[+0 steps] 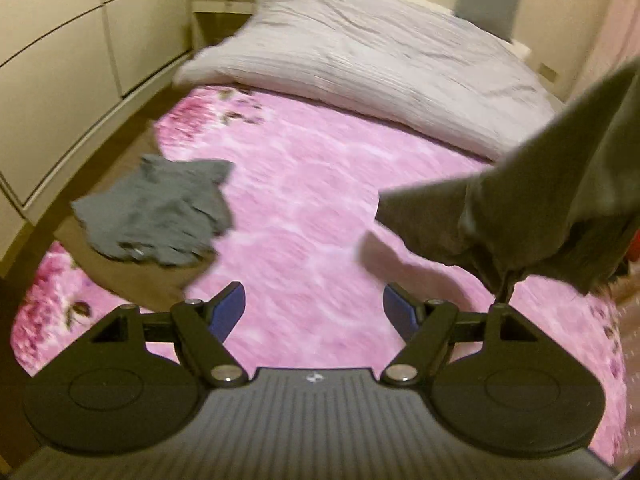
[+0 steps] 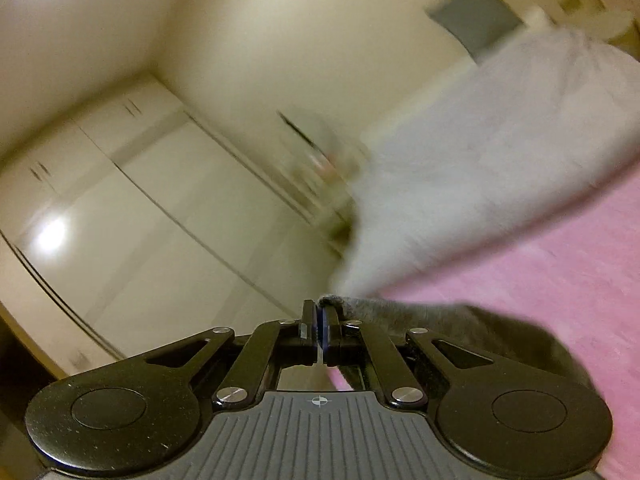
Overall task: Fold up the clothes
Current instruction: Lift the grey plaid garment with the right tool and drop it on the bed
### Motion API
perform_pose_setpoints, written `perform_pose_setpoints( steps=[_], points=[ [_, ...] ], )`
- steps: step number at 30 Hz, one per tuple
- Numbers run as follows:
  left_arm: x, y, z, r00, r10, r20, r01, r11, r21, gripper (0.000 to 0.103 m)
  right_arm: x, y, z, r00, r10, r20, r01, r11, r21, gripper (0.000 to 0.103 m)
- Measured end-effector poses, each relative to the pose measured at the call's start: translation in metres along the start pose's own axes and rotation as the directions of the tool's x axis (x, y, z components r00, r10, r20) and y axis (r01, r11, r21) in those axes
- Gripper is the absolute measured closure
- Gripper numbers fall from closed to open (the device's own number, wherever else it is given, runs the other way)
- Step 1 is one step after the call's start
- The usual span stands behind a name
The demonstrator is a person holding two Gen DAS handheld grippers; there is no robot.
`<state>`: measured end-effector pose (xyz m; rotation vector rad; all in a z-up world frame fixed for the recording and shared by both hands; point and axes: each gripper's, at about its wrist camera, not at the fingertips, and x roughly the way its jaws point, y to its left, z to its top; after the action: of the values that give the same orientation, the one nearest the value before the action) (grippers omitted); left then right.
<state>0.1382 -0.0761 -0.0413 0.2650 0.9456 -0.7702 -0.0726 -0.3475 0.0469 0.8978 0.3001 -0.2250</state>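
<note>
A dark grey garment (image 1: 532, 204) hangs in the air at the right of the left wrist view, above the pink bedcover (image 1: 312, 208). My right gripper (image 2: 319, 330) is shut on an edge of this garment (image 2: 460, 324), which drapes off to its right. My left gripper (image 1: 314, 312) is open and empty, low over the pink cover, to the left of the hanging garment. A second crumpled grey garment (image 1: 160, 216) lies at the bed's left edge, ahead and left of the left gripper.
A pale grey duvet (image 1: 360, 64) is bunched across the far half of the bed, with a grey pillow (image 1: 488, 4) against the wall. White wardrobe doors (image 1: 60, 80) run along the left side. A nightstand (image 1: 224, 0) stands in the far corner.
</note>
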Motion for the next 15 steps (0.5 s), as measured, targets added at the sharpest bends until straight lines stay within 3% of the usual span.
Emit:
perform_pose_setpoints(
  steps=[1,2,3,6,10,13,15],
  points=[
    [-0.001,-0.015,-0.008,1.000,-0.007,-0.011,0.007,1.000,0.013,0.030,-0.009,-0.013,-0.008,0.996,-0.067,-0.060,0.067,0.998,0.012,0.045],
    [-0.001,-0.029,-0.015,1.000,-0.012,-0.026,0.013,1.000,0.027,0.030,-0.018,-0.026,-0.016,0.984,-0.132,-0.120,0.135,0.991,0.021,0.025],
    [-0.001,-0.042,-0.023,0.999,-0.015,-0.041,0.016,0.999,0.042,0.030,-0.027,-0.040,-0.027,0.966,-0.190,-0.174,0.197,0.980,0.024,0.018],
    [0.000,-0.076,-0.044,0.996,-0.011,-0.091,0.020,0.996,0.092,0.030,-0.053,-0.080,-0.069,0.895,-0.325,-0.304,0.348,0.937,0.022,0.018],
    [0.004,-0.105,-0.054,0.992,-0.007,-0.125,0.028,0.985,0.170,0.030,-0.086,-0.138,-0.120,0.766,-0.457,-0.452,0.539,0.840,0.065,0.018],
    [0.006,-0.125,-0.056,0.991,-0.009,-0.135,0.040,0.972,0.231,0.030,-0.102,-0.164,-0.137,0.706,-0.521,-0.480,0.613,0.789,0.045,0.018],
    [0.007,-0.139,-0.058,0.990,-0.010,-0.142,0.049,0.961,0.271,0.030,-0.115,-0.175,-0.140,0.687,-0.549,-0.476,0.642,0.766,0.043,0.018]
  ],
)
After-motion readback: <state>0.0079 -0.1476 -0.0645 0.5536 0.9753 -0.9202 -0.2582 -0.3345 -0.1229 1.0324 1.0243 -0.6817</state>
